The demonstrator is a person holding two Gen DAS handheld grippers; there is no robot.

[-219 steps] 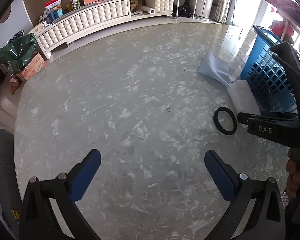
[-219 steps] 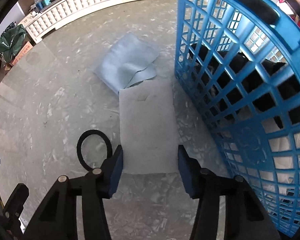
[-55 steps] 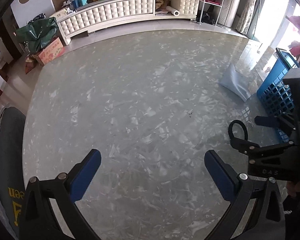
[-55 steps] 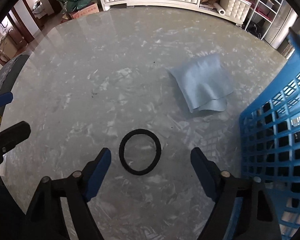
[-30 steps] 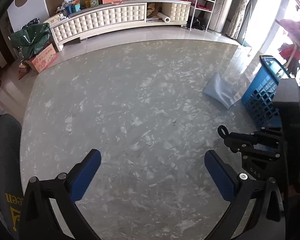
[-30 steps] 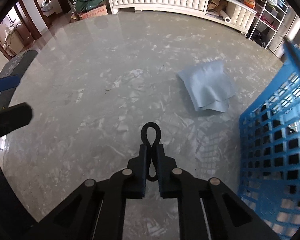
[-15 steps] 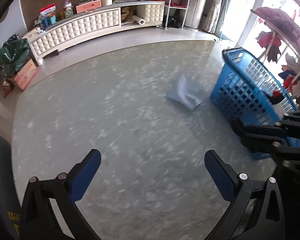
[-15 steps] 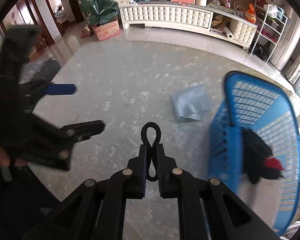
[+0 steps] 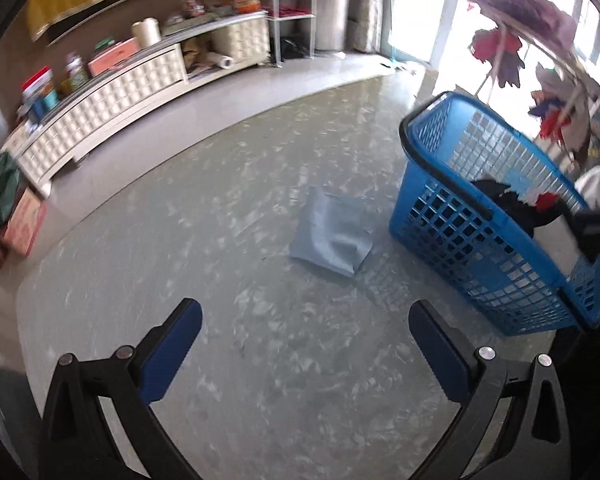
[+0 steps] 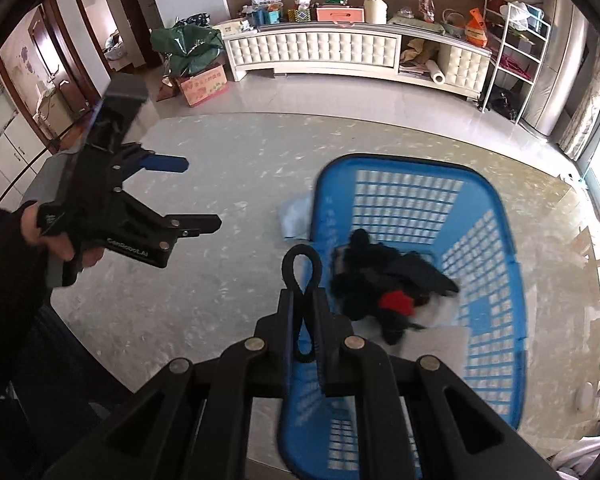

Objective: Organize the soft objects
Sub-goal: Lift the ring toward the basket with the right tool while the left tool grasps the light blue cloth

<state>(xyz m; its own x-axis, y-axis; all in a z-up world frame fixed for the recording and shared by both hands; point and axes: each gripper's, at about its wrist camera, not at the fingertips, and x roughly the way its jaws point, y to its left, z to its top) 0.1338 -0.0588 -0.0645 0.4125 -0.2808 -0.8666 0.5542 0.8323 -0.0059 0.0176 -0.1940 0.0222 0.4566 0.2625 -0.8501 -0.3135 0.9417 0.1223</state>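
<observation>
Right gripper (image 10: 302, 322) is clamped tight on the black ring (image 10: 301, 270) (pinched into a loop), above the blue basket (image 10: 496, 216). Left gripper (image 9: 304, 350) gapes wide over the table (image 9: 220, 240), holding nothing.

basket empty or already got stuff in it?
Not empty. The blue basket holds a heap of black and red fabric plus something white underneath.

Cloth (image 9: 330, 236) on table (image 9: 260, 360) just left of basket (image 9: 500, 276); clothes (image 10: 384, 284) inside basket.
</observation>
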